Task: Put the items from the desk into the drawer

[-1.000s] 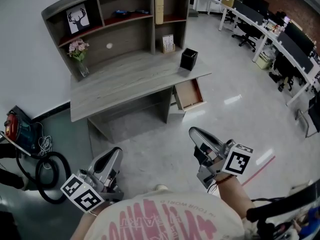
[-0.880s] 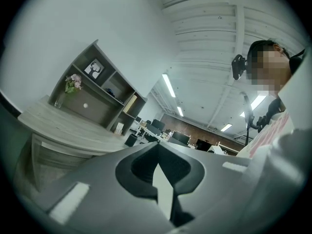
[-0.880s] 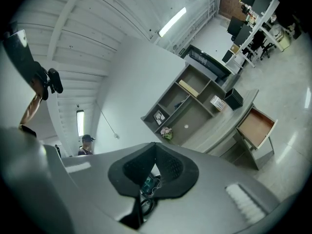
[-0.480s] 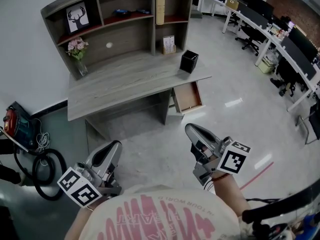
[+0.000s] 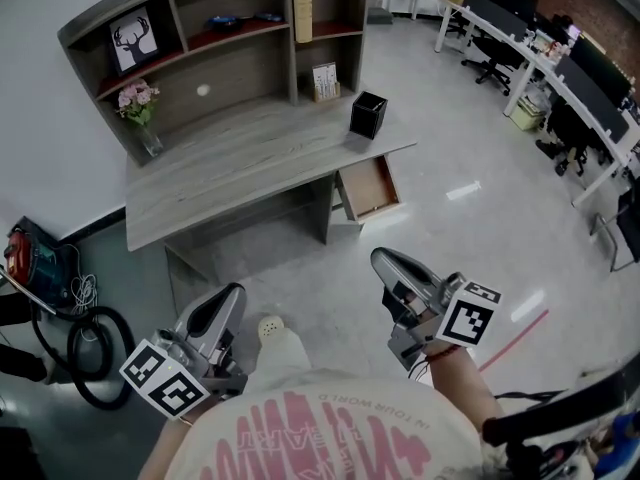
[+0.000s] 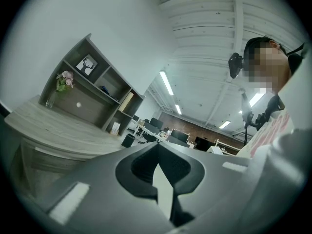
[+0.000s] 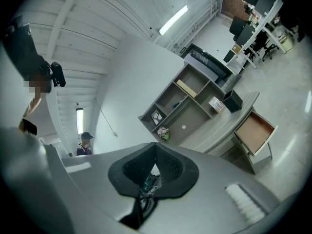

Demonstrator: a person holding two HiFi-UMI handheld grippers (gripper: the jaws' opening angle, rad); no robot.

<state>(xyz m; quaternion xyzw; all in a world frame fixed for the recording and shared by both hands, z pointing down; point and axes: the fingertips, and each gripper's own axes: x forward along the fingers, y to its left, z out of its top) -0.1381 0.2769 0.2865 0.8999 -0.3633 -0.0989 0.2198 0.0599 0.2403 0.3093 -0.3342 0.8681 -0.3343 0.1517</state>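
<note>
The grey wooden desk (image 5: 250,163) with its hutch stands ahead across the floor. On it are a black pen holder (image 5: 368,115), a small calendar (image 5: 324,81) and a vase of pink flowers (image 5: 140,108). The shelves hold a deer picture (image 5: 130,40), a tan book (image 5: 301,8) and a blue item (image 5: 240,18). The desk's drawer (image 5: 368,188) is pulled open and looks bare inside. My left gripper (image 5: 222,303) and right gripper (image 5: 385,263) are held low in front of the person, well short of the desk. Both are shut with nothing in them.
A red machine (image 5: 25,253) and a black hose (image 5: 95,353) lie on the floor at left. Office desks and chairs (image 5: 560,78) fill the back right. A red line (image 5: 515,333) marks the floor. A person (image 7: 86,143) stands far off in the right gripper view.
The person has stepped forward, and a leg and shoe now show between the grippers. The desk has shifted left and up in the head view. Both grippers stay shut.
</note>
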